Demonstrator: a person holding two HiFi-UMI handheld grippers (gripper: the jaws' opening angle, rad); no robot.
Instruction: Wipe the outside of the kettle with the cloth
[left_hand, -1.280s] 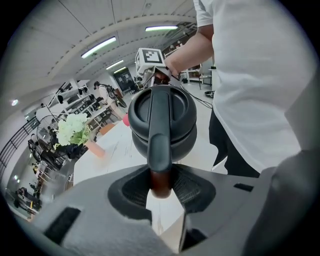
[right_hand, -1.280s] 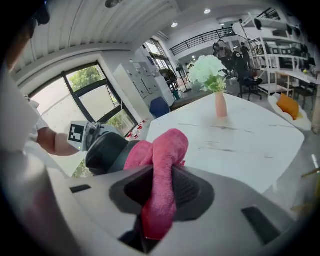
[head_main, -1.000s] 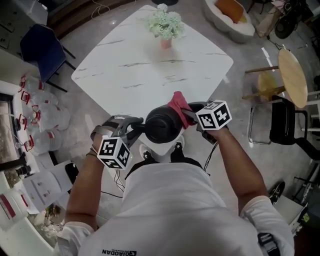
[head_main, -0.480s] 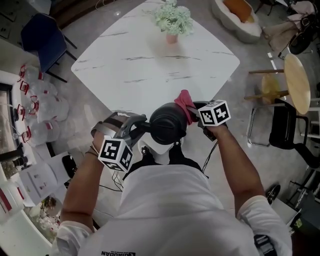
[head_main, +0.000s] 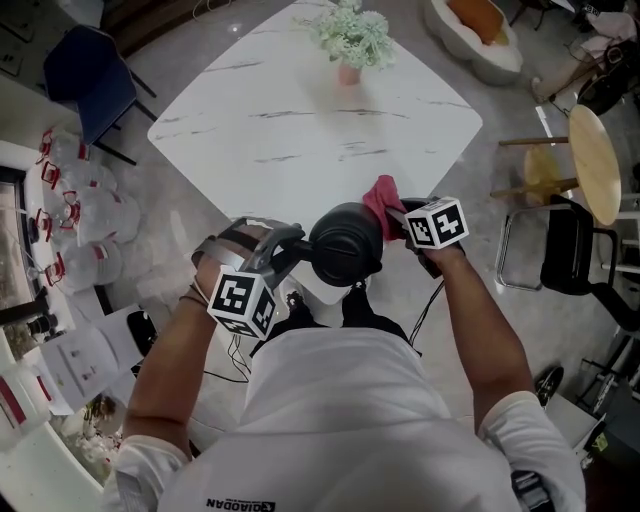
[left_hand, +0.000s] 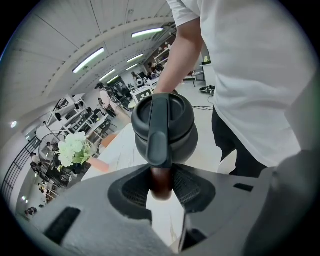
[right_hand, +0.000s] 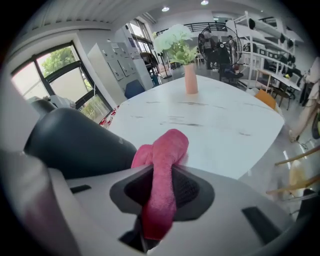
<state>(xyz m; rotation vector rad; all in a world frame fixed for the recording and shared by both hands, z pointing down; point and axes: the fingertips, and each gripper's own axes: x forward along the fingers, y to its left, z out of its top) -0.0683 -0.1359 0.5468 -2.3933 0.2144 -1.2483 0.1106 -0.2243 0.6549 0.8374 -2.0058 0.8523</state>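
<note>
Wiping is the step in hand. The left claw (left_hand: 161, 182) is clamped on the lower end of the kettle's handle (left_hand: 159, 142), with both pads pressed against it. It holds the dark kettle (head_main: 345, 243) in front of the person's body, by the near corner of the white table (head_main: 300, 110). The kettle looks lifted rather than set down, though the head view does not show its underside.

The right claw (right_hand: 160, 192) is closed on a pink cloth (right_hand: 162, 165). The cloth is pinched between the pads, with a folded bunch sticking out ahead of them and a tail hanging back behind. In the head view that bunch sits at the kettle's upper right side, by the lid's edge. In the right gripper view it lies just beside the dark wall, touching or very nearly so.

Judging by this, the stroke is on the right flank, and the front, the far side and the lower wall probably remain to be covered.

The next move calls for dragging the cloth down or around the curved wall with steady, light pressure. The left claw would hold the kettle firm against that push, or roll it by the handle to bring fresh surface round. The bunch must stay ahead of the hard pads so that cloth, not plastic, meets the kettle. The vase of flowers (head_main: 350, 72) stands well away at the far end of the table.
</note>
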